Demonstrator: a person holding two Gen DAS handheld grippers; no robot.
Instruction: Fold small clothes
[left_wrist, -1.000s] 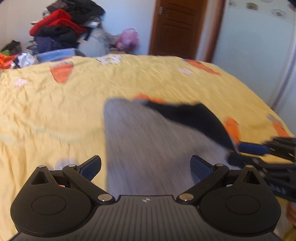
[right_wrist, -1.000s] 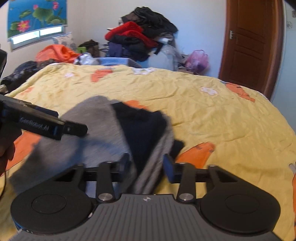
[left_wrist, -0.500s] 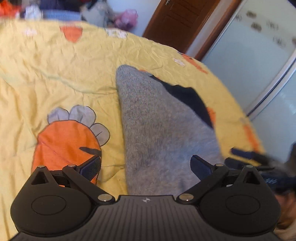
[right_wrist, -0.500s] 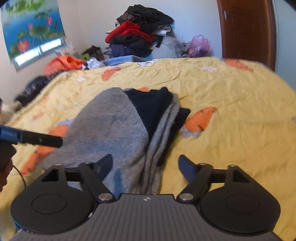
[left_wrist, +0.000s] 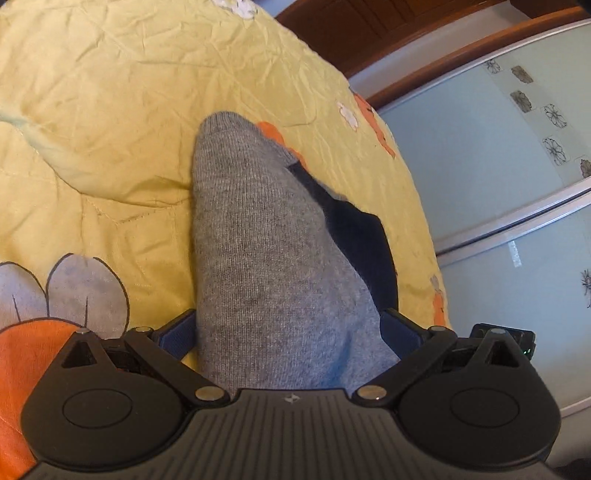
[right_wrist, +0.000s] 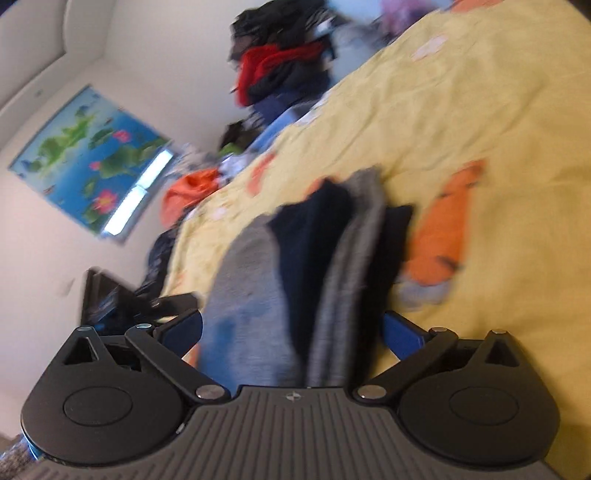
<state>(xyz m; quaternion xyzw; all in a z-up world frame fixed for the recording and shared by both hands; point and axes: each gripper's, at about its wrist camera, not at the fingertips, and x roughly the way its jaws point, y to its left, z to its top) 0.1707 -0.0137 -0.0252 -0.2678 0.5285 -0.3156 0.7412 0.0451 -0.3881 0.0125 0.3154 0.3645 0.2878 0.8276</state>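
Left gripper (left_wrist: 288, 334) stands with its blue-padded fingers spread wide to either side of a grey knit garment (left_wrist: 258, 258), the near end of which runs between them and under the gripper body; whether the pads touch the cloth cannot be told. Right gripper (right_wrist: 291, 332), seen in a tilted and blurred view, is likewise spread wide, its fingers flanking the near end of the same garment (right_wrist: 251, 295) without closing on it.

The garment lies lengthwise on a yellow quilt (left_wrist: 92, 110), narrowing to a rounded far end. A dark navy part (left_wrist: 362, 236) shows along its right edge in the left wrist view; in the right wrist view the navy (right_wrist: 314, 240) sits between grey folds bunched side by side.

The quilt is creased and printed with orange carrot figures (right_wrist: 439, 236), one just beside the garment's right side. A pale sliding wardrobe door (left_wrist: 509, 192) with flower motifs stands past the bed's right edge. Beyond the bed's far end, a heap of clothes (right_wrist: 280, 70) in red and black rises against the wall, near a lotus poster (right_wrist: 92, 158).
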